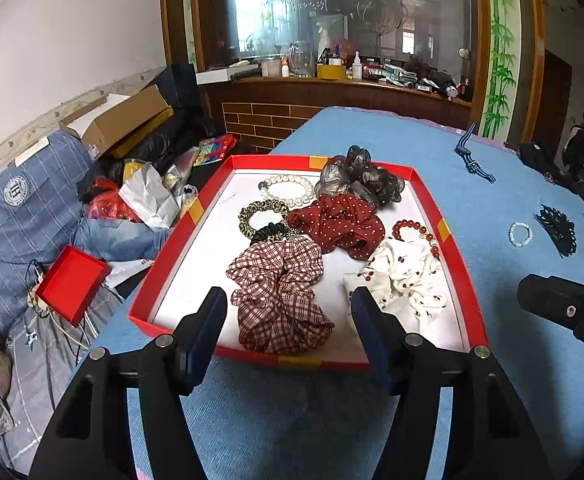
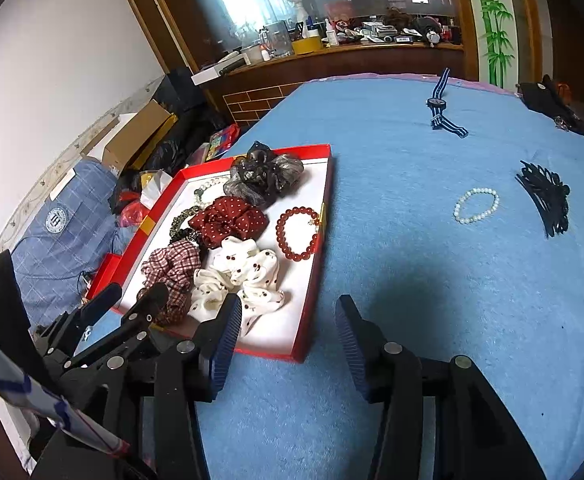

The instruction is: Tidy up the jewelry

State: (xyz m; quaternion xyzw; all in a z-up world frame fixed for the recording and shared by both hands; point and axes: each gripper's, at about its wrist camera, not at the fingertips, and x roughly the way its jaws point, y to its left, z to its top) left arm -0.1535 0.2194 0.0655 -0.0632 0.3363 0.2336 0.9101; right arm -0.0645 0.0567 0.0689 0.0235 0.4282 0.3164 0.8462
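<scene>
A red tray (image 1: 426, 196) (image 2: 312, 296) with a white floor lies on the blue cloth. Inside are a plaid scrunchie (image 1: 282, 292) (image 2: 170, 266), a cherry-print scrunchie (image 1: 406, 276) (image 2: 244, 276), a dotted red scrunchie (image 1: 340, 222) (image 2: 230, 220), a grey organza scrunchie (image 1: 358, 178) (image 2: 266, 172), a red bead bracelet (image 1: 416, 230) (image 2: 298, 234), a pearl bracelet (image 1: 288, 190) and thin hair ties (image 1: 262, 220). My left gripper (image 1: 288, 304) hovers open over the tray's near edge, above the plaid scrunchie, holding nothing. My right gripper (image 2: 288, 312) is open over the cloth at the tray's near right corner, empty.
On the cloth to the right lie a small pearl bracelet (image 2: 476, 205) (image 1: 520, 234), a black hair claw (image 2: 546, 200) (image 1: 558, 230) and a striped-strap watch (image 2: 440, 106) (image 1: 470, 156). Clutter, boxes and blue fabric (image 1: 32, 216) crowd the floor left of the table. A wooden counter (image 1: 332, 88) stands behind.
</scene>
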